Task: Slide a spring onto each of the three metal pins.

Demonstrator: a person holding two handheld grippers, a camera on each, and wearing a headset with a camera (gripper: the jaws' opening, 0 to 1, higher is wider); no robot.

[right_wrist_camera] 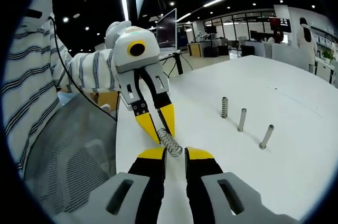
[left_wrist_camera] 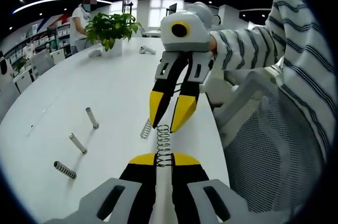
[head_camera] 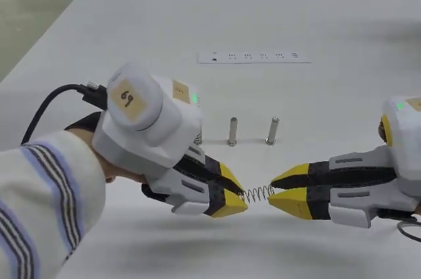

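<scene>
Spring (head_camera: 258,193) in left gripper (head_camera: 241,199), tip within parted right gripper (head_camera: 275,189)

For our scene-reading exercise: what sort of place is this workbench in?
Probably an open-plan office or lab: a long white table, a potted plant, a computer monitor and a mesh chair.

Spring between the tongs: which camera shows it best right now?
Left gripper view: the spring runs full length from the left tongs up to the right tongs. Head view shows it small; right gripper view shows it shorter and slanted.
</scene>
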